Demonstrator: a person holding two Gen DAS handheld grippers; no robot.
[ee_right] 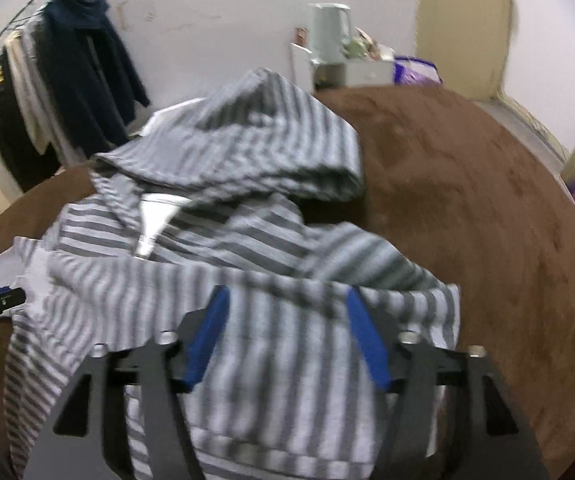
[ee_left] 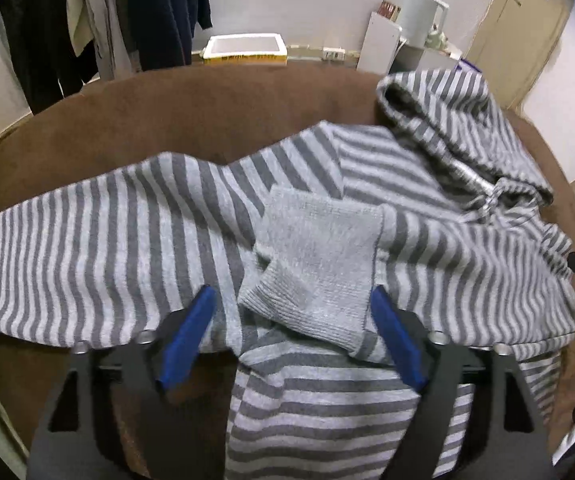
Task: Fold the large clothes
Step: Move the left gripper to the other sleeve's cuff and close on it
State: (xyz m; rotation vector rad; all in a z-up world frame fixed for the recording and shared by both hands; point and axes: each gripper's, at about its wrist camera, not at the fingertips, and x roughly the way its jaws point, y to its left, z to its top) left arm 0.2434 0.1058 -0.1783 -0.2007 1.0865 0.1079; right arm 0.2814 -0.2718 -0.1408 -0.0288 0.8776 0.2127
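**Hoodie mid-fold, both tools released**

I have one grey-and-white striped knit hoodie (ee_left: 427, 248) spread over the brown plush table surface (ee_left: 207, 112), filling the centre and right of the left wrist frame. One sleeve is folded in, its plain grey ribbed cuff (ee_left: 315, 268) lying on the body at frame centre. The hood (ee_right: 271, 132) sits bunched at upper centre of the right wrist frame.

My left gripper (ee_left: 293, 302) hangs above the cuff, blue pads wide apart, grasping nothing. My right gripper (ee_right: 287, 300) is likewise spread over striped fabric at lower centre; its frame is blurred, so I cannot tell whether the pads touch cloth.

Risks, as I judge them:
- The hood is lumpy; folding over it would leave a bulge.
- Pinching the cuff alone could drag the sleeve back out.
- Fabric overhangs the near edge; its weight may pull the fold askew.

Count: one hoodie, one visible cuff, two grippers. In the background, one white kettle (ee_left: 421, 16) and several garments on a hanging rack (ee_right: 59, 80).
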